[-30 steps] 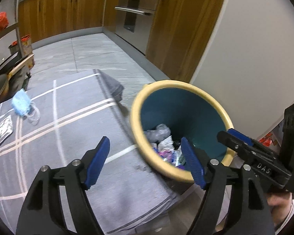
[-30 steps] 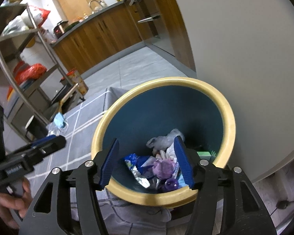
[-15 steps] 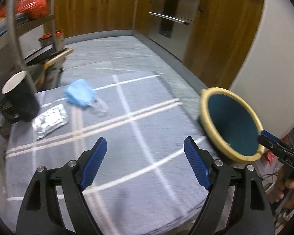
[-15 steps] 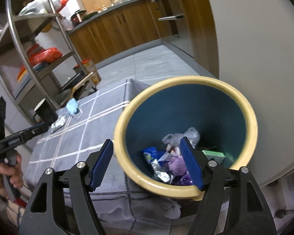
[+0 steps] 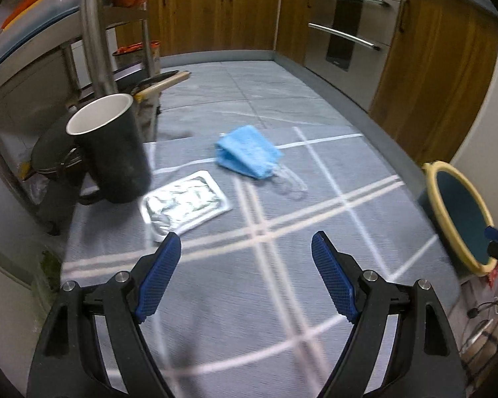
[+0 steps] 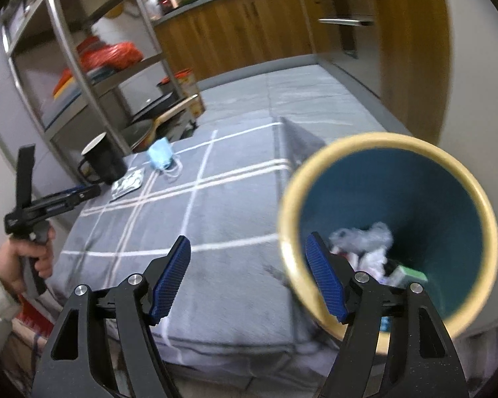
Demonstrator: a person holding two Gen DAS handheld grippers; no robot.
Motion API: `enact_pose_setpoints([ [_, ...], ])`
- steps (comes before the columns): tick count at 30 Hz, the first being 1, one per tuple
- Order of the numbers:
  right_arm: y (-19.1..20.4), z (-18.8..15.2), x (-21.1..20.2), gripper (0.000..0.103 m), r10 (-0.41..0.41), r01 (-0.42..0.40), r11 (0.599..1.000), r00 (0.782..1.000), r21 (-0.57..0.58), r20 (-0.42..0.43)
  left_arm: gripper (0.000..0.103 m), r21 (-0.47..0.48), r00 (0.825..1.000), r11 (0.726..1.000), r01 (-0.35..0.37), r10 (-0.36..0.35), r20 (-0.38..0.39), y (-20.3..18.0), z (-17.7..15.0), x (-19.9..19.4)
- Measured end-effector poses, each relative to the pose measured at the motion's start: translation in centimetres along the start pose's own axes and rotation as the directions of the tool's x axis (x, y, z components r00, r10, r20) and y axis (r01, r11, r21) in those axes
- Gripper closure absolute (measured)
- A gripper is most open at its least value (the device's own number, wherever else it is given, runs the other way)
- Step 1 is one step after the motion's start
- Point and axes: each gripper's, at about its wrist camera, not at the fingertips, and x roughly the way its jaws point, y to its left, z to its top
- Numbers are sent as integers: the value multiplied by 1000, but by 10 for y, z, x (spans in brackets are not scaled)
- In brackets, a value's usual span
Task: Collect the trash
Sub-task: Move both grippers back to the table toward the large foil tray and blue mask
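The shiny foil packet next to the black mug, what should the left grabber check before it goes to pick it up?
1. Left gripper empty, jaws wide apart: ok.
2. Flat silver foil packet lying free on the grey checked tablecloth, nothing on top: ok.
3. Tall black mug with white inside stands very close to the packet, could get bumped: not ok.
4. Crumpled blue face mask lies apart from the packet: ok.
5. Teal bin with yellow rim has room above the trash in it: ok.
6. Right gripper empty, nothing between its jaws: ok.
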Motion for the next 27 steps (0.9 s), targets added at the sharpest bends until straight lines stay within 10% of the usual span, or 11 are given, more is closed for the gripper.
enact_pose_setpoints([
  [17, 87, 52, 100, 26, 99, -114, 983, 989, -145, -106, 19, -81, 996, 993, 86, -85, 14, 55, 44, 67],
  [27, 86, 50, 120, 26, 92, -116, 981, 984, -157, -150, 19, 42, 995, 998, 51, -48, -90, 52, 61, 120],
])
